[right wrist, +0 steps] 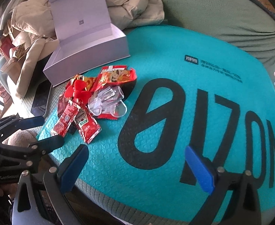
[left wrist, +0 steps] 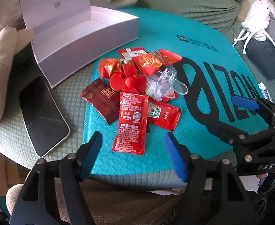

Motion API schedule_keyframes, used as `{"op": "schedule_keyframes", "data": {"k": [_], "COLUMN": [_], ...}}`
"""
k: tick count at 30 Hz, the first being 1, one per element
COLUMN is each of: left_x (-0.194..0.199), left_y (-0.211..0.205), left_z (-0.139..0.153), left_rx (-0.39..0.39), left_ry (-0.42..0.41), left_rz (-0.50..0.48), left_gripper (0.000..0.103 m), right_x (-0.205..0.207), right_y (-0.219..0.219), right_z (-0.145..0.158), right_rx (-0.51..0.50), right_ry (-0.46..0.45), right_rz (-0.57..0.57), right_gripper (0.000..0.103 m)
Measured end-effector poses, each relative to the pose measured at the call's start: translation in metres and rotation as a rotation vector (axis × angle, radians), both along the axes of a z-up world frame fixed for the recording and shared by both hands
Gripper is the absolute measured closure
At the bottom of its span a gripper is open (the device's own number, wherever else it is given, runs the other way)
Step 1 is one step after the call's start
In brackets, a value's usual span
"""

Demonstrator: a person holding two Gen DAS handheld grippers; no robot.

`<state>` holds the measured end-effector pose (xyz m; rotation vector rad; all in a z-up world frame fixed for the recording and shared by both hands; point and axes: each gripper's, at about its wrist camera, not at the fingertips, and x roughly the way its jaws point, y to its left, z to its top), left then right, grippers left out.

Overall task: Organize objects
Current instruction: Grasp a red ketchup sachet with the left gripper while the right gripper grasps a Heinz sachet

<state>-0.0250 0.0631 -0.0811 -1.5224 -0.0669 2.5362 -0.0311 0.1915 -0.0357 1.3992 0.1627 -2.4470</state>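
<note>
Box: a white box (left wrist: 85, 37) stands at the far left edge of the teal bubble mailer (left wrist: 203, 60), its hinged lid (left wrist: 51, 5) raised upright behind it.
Box contents: the part of the inside that shows is bare; the near wall hides the rest of the floor.
Pile: sachets and small things lie in a heap on the mailer, just beside the box's near corner, none of them in the box.
Ketchup: one red ketchup sachet (left wrist: 131, 123) lies nearest the left tongs, with a second ketchup sachet (left wrist: 163, 115) partly under it to the right.
Dark sachet: a dark red sachet (left wrist: 100, 98) lies at the left of the heap, touching the first ketchup sachet.
Fan: a red plastic fan blade (left wrist: 128, 80) sits on top in the middle of the heap.
Snack packets: red and gold snack packets (left wrist: 152, 61) lie at the far side.
Clear scoops: clear plastic scoops (left wrist: 165, 84) lie at the heap's right side.
Phone: a dark phone (left wrist: 42, 114) lies face up on the green cover, left of the mailer.
Left tongs (left wrist: 133, 155): about half open, nothing between the pads, over the near end of the first ketchup sachet but not gripping it.
Right tongs (right wrist: 137, 168): wide open and empty, above the mailer's black lettering, well apart from the heap.
</note>
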Motion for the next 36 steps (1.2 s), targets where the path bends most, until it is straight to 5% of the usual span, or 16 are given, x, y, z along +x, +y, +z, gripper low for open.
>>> {"op": "schedule_keyframes", "data": {"k": [7,15,26,33,36], "left_x": [-0.004,-0.002,0.015,0.013,0.012], "left_y": [0.001,-0.006,-0.026,-0.029,-0.027], "left_z": [-0.01,-0.009,-0.007,-0.008,-0.008], "left_rx": [0.003,0.024,0.019,0.024,0.017], "left_ry": [-0.026,-0.027,-0.035,-0.03,-0.023], "left_rz": [-0.021,-0.031,-0.004,0.001,0.002], "left_gripper": [0.068,0.069,0.069,0.069,0.069], "right_x": [-0.005,-0.008,-0.008,-0.003,0.0], "right_y": [-0.004,-0.028,-0.073,-0.087,-0.085], "right_z": [-0.008,-0.017,-0.026,-0.03,-0.029], "right_rx": [-0.012,-0.063,0.016,0.057,0.062], "right_ry": [-0.018,-0.049,-0.021,0.0,0.006], "right_rz": [0.046,0.172,0.344,0.407,0.415], "right_gripper": [0.009,0.021,0.036,0.066,0.068]}}
